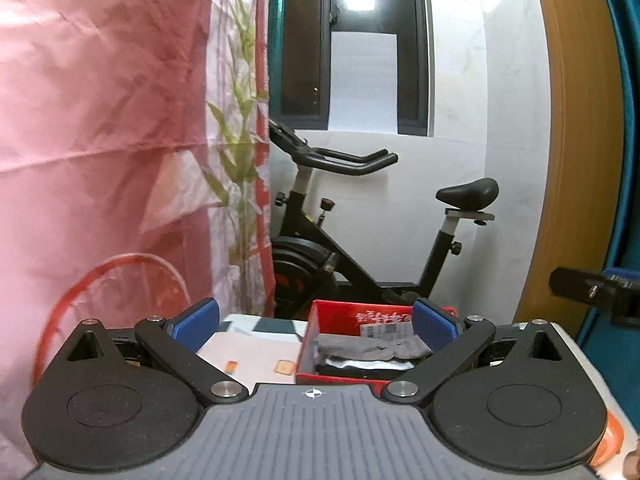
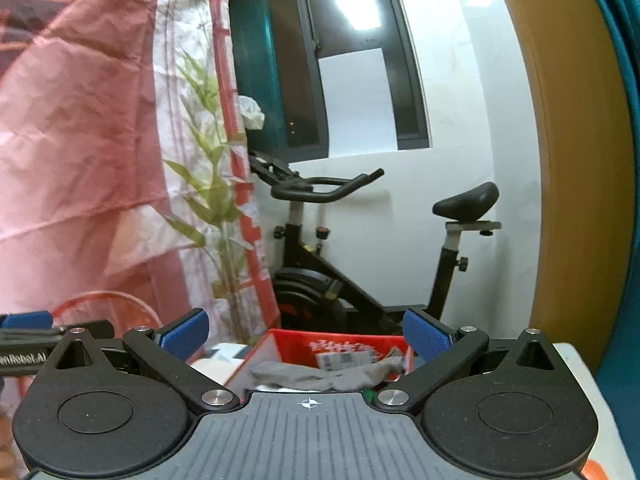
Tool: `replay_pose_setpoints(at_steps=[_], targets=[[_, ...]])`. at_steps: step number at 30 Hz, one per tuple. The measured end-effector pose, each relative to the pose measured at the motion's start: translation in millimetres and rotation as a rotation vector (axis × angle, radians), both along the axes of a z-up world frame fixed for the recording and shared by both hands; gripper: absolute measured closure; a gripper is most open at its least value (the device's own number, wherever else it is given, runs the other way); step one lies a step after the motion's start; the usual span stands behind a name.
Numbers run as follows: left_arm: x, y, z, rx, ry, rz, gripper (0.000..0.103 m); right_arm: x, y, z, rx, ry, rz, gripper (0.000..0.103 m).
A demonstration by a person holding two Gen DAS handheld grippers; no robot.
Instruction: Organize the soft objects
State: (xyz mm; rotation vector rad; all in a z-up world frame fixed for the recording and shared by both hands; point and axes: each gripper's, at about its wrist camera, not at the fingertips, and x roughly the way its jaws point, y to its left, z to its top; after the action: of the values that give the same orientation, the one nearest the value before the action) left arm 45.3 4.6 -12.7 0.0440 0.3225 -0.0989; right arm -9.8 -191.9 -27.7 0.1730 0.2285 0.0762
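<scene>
- Left hand-held gripper (image 1: 316, 326) and right hand-held gripper (image 2: 306, 336) both hover spread wide, empty.
- Just ahead of each, grey socks (image 1: 372, 346) lie in the red box (image 1: 340, 314); best to descend squarely and pinch mid-fabric.
- The box sits on a pale counter (image 1: 248, 354); beyond stands an exercise bike (image 1: 360, 232), with a pink curtain (image 1: 100, 140) to the left.

Open air above the red box (image 1: 344, 314), pink curtain (image 1: 100, 140) close left

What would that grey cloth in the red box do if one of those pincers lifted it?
The grey cloth lies wrinkled and slumped in the red box, so it would probably droop. It looks thin, likely light. Its knit-looking surface should hardly slip.
</scene>
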Motion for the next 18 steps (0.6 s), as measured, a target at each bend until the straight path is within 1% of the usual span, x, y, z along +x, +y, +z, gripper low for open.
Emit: replay_pose_setpoints(at_steps=[4,9,14,18], targets=[[-21.0,2.9,4.0,0.028,-0.028,0.027,0.000,-22.2,-0.8,4.7,0.017,-0.020,-0.031,0.000],[-35.0,5.7,7.6,0.019,-0.041,0.033,0.000,-33.0,6.0,5.2,-0.060,-0.001,-0.063,0.000],[-39.0,2.3,4.8,0.041,-0.056,0.037,0.000,-35.2,9.7,5.9,-0.081,0.005,-0.071,0.000],[-38.0,4.6,4.4,0.028,-0.053,0.038,0.000,-33.9,12.8,5.6,-0.083,0.006,-0.070,0.000]])
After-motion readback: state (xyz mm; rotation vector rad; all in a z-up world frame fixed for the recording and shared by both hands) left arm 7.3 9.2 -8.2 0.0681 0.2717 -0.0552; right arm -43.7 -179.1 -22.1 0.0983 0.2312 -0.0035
